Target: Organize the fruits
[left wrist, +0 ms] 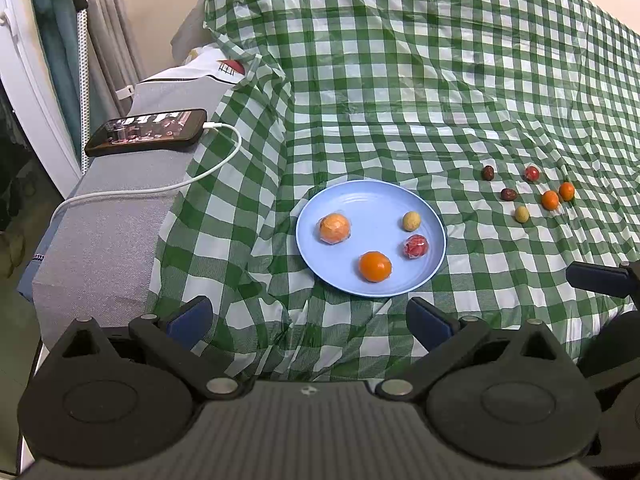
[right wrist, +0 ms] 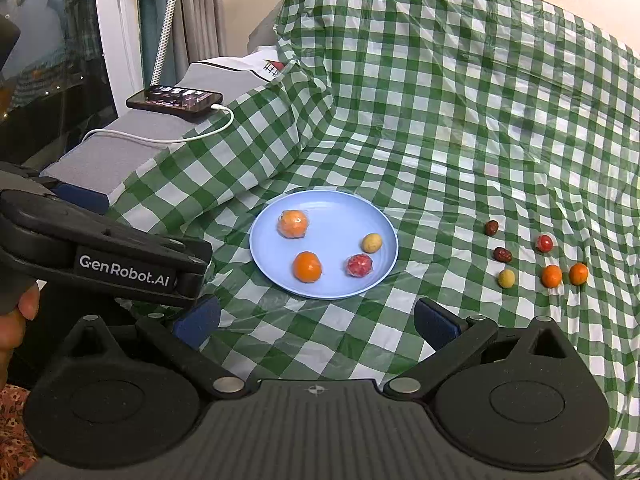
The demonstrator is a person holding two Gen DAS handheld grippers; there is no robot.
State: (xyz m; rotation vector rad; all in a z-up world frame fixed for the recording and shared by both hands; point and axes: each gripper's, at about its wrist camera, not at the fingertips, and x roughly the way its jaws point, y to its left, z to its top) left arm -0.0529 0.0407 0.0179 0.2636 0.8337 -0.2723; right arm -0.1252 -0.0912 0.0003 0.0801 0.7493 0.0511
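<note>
A light blue plate (left wrist: 360, 200) (right wrist: 328, 204) lies on the green checked cloth. It holds a wrapped orange (left wrist: 335, 228) (right wrist: 293, 223), a plain orange (left wrist: 375, 266) (right wrist: 307, 267), a wrapped red fruit (left wrist: 415, 246) (right wrist: 359, 265) and a small yellow fruit (left wrist: 411, 221) (right wrist: 371, 243). Right of the plate lie several small fruits: two dark dates (left wrist: 508, 194) (right wrist: 502, 255), a red one (left wrist: 531, 173) (right wrist: 544, 243), a yellow one (left wrist: 521, 214) (right wrist: 506, 279) and two orange ones (left wrist: 550, 200) (right wrist: 551, 276). My left gripper (left wrist: 310, 320) is open and empty before the plate. My right gripper (right wrist: 316, 324) is open and empty too.
A phone (left wrist: 148, 132) (right wrist: 176, 99) on a white charging cable (left wrist: 224, 160) rests on a grey cushion at the left. The cloth rises in folds behind the plate. The left gripper's body (right wrist: 104, 256) shows at the left of the right wrist view.
</note>
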